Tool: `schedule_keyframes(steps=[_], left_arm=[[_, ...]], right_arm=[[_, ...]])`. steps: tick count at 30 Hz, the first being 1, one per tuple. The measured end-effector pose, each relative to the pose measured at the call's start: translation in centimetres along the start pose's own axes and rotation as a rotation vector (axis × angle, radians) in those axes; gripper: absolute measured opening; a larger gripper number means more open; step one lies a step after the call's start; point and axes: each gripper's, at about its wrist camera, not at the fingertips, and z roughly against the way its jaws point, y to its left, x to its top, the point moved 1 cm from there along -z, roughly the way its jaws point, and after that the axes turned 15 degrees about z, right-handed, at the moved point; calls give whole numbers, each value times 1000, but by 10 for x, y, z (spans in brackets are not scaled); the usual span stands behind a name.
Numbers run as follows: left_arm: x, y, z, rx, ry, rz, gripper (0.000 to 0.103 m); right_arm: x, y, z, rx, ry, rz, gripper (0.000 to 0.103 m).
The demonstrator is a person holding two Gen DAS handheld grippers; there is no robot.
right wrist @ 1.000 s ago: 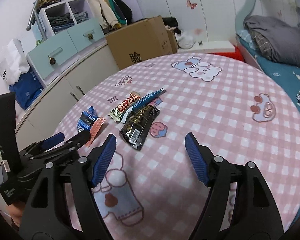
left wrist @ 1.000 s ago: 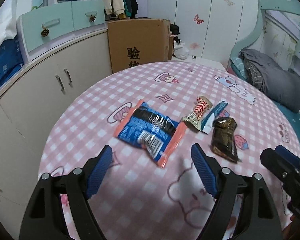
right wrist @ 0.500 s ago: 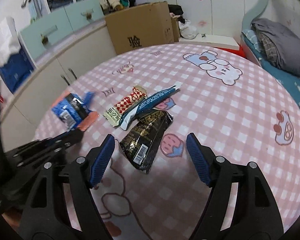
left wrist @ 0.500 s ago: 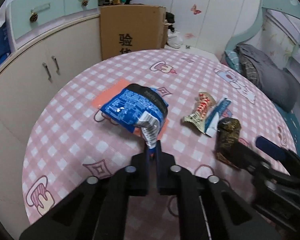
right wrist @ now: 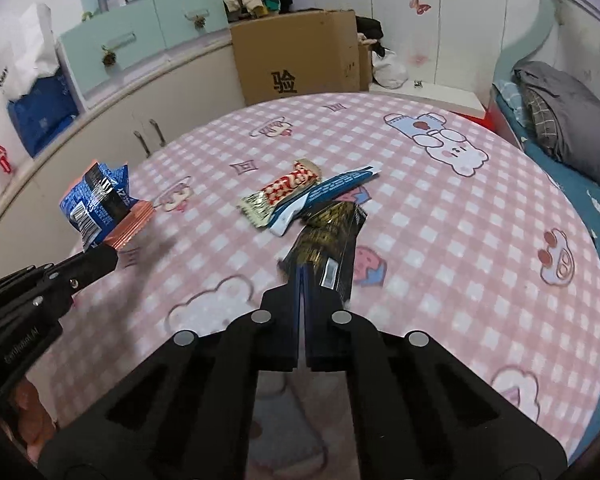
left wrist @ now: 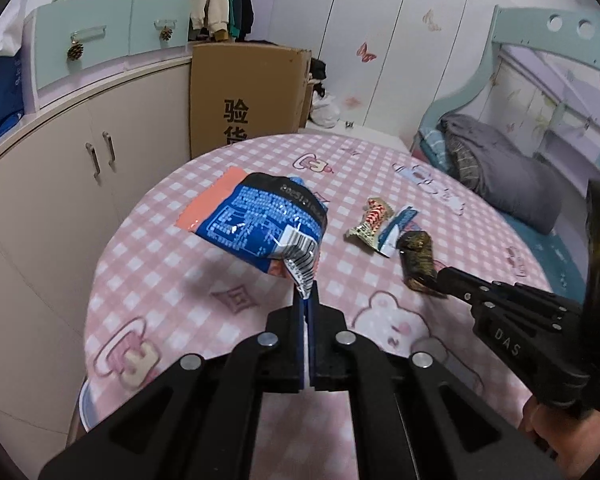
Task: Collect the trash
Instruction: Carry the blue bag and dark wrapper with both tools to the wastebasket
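Note:
My left gripper (left wrist: pixel 307 300) is shut on the corner of a blue and orange snack bag (left wrist: pixel 260 224) and holds it lifted above the pink checked table (left wrist: pixel 172 280); the bag also shows in the right wrist view (right wrist: pixel 100 204). My right gripper (right wrist: pixel 302 276) is shut on the near end of a dark brown and gold wrapper (right wrist: pixel 332 240), which lies on the table and also shows in the left wrist view (left wrist: pixel 418 260). A red and white wrapper (right wrist: pixel 280 192) and a blue and white wrapper (right wrist: pixel 324 196) lie just beyond it.
A cardboard box (left wrist: pixel 248 96) stands behind the table. Beige cabinets (left wrist: pixel 60 184) with teal drawers run along the left. A bed with a grey blanket (left wrist: pixel 500 176) is at the right. A white rim (left wrist: pixel 85 408) shows below the table's left edge.
Both grippers went from open to shut. The left one closed on the blue bag and raised it. The right one moved forward and closed on the dark wrapper.

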Motion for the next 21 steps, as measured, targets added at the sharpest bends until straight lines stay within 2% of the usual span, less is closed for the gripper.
schedule_keyframes(steps=[4,8,9,10,11,12,17,18,21], left_arm=[[-6,10,22,-14,-22,19,1],[-5,16,29,6,-36,35,1],[-4,18,30,14,-39,38,1],[-4,21,31,24,-45,44,1],[-3,23,31,31,-50,49,1],[-1,25,30,38,-53,52,1],[4,32,21,58,-49,61,1],[4,32,20,58,-47,61,1],[4,33,15,58,-42,56,1]], right_arm=[[-2,-1,15,4,-43,-43,3],[2,-10,2,-4,-9,-105,7],[2,-11,-1,-9,1,-110,18],[3,-11,-5,-20,7,-115,40],[4,-10,-8,-28,11,-113,51],[5,-8,-9,-37,7,-105,55],[14,-6,-26,-42,42,-80,54],[15,-5,-30,-49,52,-71,40],[16,-3,-35,-57,77,-34,25]])
